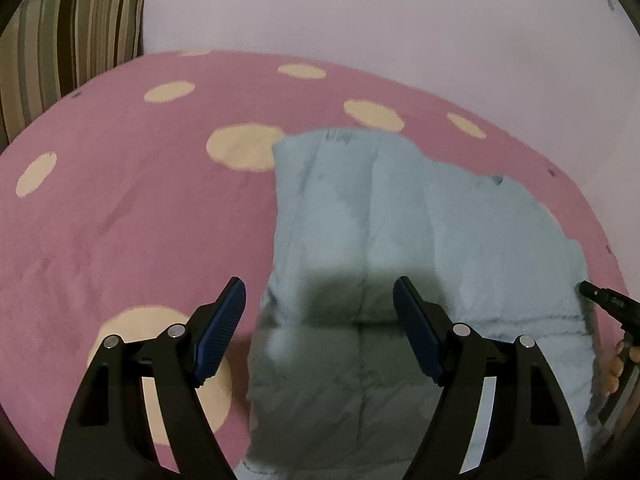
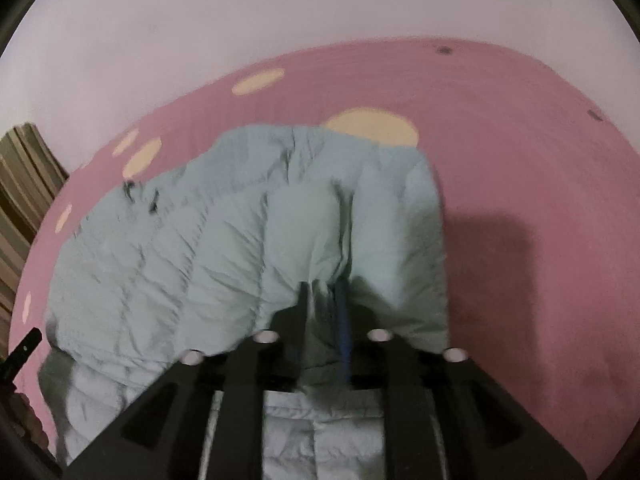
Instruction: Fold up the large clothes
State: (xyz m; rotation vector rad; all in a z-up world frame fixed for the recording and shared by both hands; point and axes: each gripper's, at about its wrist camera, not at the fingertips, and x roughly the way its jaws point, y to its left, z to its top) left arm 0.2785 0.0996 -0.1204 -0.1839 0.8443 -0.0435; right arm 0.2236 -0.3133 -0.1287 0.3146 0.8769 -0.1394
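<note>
While left hand-held gripper [image 1: 320, 300] gapes, right [image 2: 324, 304] pinches jacket [image 2: 240, 240] (quilted).

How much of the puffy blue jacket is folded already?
Partly done: the puffy jacket lies as a narrowed slab on the pink spotted blanket. In hand: the right gripper is shut on a jacket edge, lifting it. The left gripper hangs open above it. Left to do: lay that lifted part down and tidy it.

Jacket [image 1: 400, 220] on blanket [image 1: 140, 208], cushion [image 1: 68, 40] seemingly behind.
</note>
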